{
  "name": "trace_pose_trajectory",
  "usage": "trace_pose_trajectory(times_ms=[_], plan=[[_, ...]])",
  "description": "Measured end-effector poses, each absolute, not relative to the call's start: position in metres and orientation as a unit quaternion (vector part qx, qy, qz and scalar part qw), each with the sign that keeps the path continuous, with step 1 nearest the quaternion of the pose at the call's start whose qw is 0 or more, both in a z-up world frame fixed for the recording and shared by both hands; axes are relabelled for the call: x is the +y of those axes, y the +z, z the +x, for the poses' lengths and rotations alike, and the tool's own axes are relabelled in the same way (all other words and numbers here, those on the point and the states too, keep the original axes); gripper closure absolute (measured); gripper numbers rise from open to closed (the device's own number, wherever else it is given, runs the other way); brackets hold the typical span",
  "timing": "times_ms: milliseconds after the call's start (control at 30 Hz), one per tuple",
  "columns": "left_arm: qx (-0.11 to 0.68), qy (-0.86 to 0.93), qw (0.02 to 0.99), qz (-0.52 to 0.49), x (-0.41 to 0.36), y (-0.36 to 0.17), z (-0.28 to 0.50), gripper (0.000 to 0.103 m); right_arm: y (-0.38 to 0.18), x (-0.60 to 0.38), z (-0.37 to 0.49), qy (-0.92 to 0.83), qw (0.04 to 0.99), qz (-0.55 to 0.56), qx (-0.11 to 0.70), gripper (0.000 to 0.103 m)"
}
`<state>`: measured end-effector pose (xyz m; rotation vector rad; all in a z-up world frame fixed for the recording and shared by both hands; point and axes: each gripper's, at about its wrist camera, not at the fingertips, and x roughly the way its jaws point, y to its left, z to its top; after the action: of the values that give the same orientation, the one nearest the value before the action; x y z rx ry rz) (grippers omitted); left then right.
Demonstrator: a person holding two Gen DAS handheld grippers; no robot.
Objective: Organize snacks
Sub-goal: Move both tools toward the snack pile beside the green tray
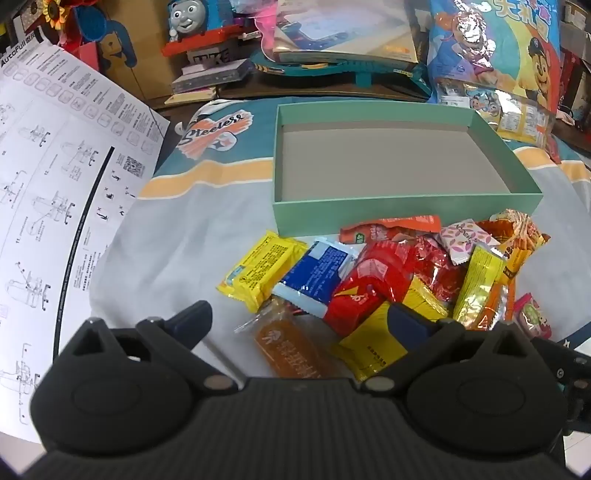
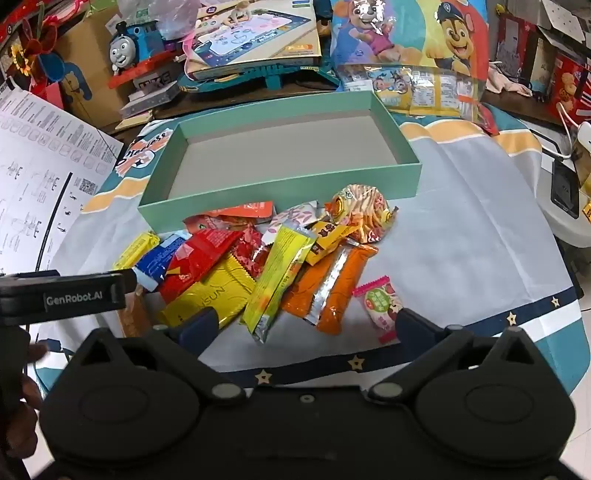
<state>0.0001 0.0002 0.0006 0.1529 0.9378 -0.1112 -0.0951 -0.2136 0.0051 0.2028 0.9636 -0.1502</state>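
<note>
A mint-green shallow box (image 1: pixel 406 206) (image 2: pixel 280 195) lies on the cloth with nothing inside it. In front of it is a pile of snack packets: yellow (image 1: pixel 262 271), blue (image 1: pixel 317 275), red (image 1: pixel 369 284) (image 2: pixel 199 258), an amber bar (image 1: pixel 288 347), orange packets (image 2: pixel 332 291), a yellow-green stick (image 2: pixel 280 273), a round striped one (image 2: pixel 362 214) and a small pink one (image 2: pixel 380 306). My left gripper (image 1: pixel 299 317) hovers open over the amber bar. My right gripper (image 2: pixel 303 321) is open just before the pile's near edge, holding nothing. The left gripper's body (image 2: pixel 66 295) shows in the right wrist view.
A printed instruction sheet (image 1: pixel 55 192) lies at the left. Behind the box stand a toy train (image 1: pixel 192 18), a boxed drawing mat (image 2: pixel 255 33) and a large cartoon snack bag (image 1: pixel 498 55). White devices and a cable (image 2: pixel 565 155) sit at the far right.
</note>
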Motion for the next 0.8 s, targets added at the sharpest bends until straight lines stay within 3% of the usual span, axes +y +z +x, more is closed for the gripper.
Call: trace_pose_trajectory(times_ms=[800], plan=[[0.476,-0.042,0.877,0.040,0.025,-0.011,0.012,0.000,-0.001,-0.214,-0.082,-0.054,0.878,0.108,0.464,0.000]])
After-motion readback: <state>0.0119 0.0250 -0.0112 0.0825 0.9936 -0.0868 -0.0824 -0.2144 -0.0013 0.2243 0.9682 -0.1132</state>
